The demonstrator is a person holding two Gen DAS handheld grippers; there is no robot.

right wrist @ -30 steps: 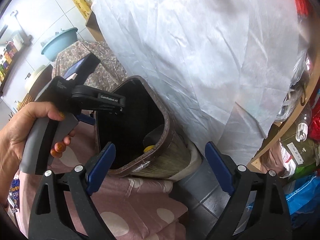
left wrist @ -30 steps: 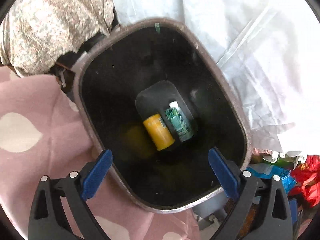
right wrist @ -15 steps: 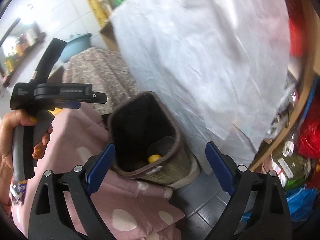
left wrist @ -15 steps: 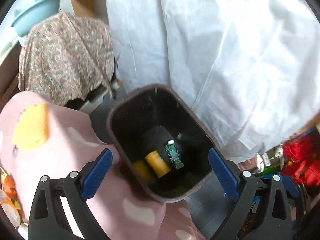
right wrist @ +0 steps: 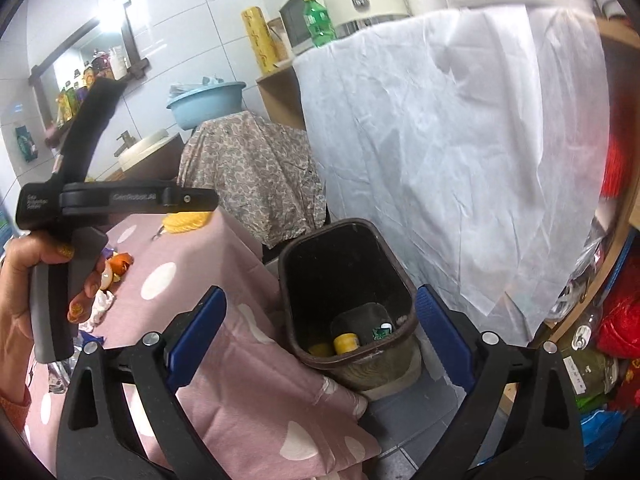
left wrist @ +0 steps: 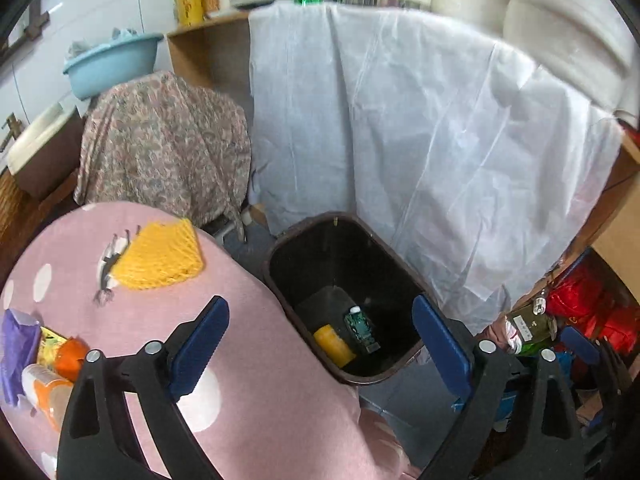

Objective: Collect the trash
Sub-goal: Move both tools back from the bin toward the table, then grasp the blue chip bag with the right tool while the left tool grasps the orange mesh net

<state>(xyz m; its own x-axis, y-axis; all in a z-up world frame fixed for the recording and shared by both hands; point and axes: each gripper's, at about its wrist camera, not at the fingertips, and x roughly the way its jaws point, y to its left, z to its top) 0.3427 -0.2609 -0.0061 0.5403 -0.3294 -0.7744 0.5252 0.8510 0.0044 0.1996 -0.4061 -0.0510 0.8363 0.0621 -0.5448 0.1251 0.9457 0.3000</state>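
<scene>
A dark brown trash bin (left wrist: pixel 400 266) stands on the floor beside the pink dotted table (left wrist: pixel 260 380). At its bottom lie a yellow can (left wrist: pixel 334 345) and a green packet (left wrist: pixel 362 328). My left gripper (left wrist: pixel 319 302) hangs high above the table edge and the bin; its jaws are closing with nothing between them. The right wrist view shows the same bin (right wrist: pixel 286 280) and yellow can (right wrist: pixel 347 343), with my right gripper (right wrist: pixel 320 292) open and empty above it. A hand (right wrist: pixel 24 280) holds the left gripper's handle at the left. On the table lie a yellow foam net (left wrist: pixel 160 258), an orange bottle (left wrist: pixel 48 392) and a purple wrapper (left wrist: pixel 16 348).
A white sheet (left wrist: pixel 420 140) drapes a shelf unit behind the bin. A floral cloth (left wrist: pixel 160 148) covers something to its left, with a blue basin (left wrist: pixel 108 64) behind. Red bags and bottles (left wrist: pixel 576 308) crowd the floor at right. Peel scraps (right wrist: pixel 122 262) lie on the table.
Both grippers rose and drew back from the bin, which now looks smaller. The left view tilted up, so the table top with its trash and the shelf top came into sight.
</scene>
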